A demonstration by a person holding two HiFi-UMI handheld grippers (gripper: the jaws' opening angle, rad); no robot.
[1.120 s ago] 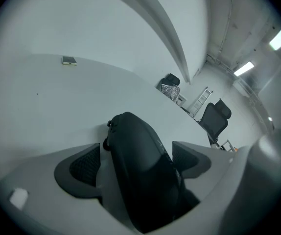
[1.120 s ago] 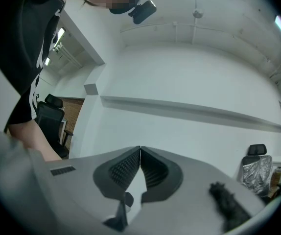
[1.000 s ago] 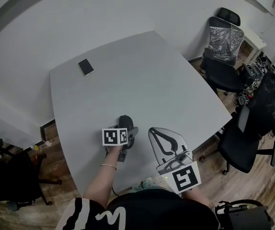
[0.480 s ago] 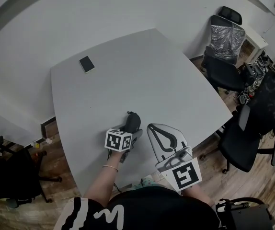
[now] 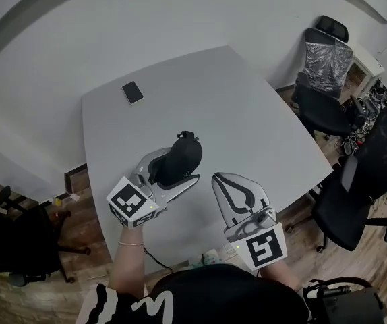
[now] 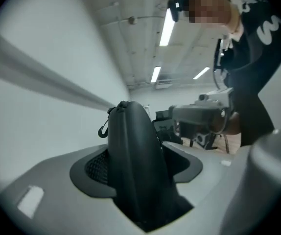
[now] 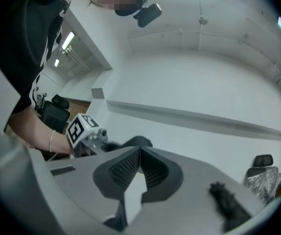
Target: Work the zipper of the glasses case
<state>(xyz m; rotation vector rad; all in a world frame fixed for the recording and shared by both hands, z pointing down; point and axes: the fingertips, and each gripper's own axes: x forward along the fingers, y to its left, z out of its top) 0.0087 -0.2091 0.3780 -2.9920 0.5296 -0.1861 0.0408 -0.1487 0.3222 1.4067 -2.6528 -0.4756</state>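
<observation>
Clamping is done: black oval glasses case (image 5: pixel 185 150) is held above grey desk (image 5: pixel 247 113) by just-closed left tool (image 5: pixel 177 170); right tool (image 5: pixel 226 181) pinched empty beside it; zipper work judged unstarted.

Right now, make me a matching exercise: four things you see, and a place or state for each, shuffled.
1 glasses case
2 right gripper
3 dark flat device
4 nearest black chair

A near the table's far-left corner
B jaws together, empty
C right of the table
D clamped by the left gripper

Pairs: 1-D, 2-B, 3-A, 4-C
</observation>
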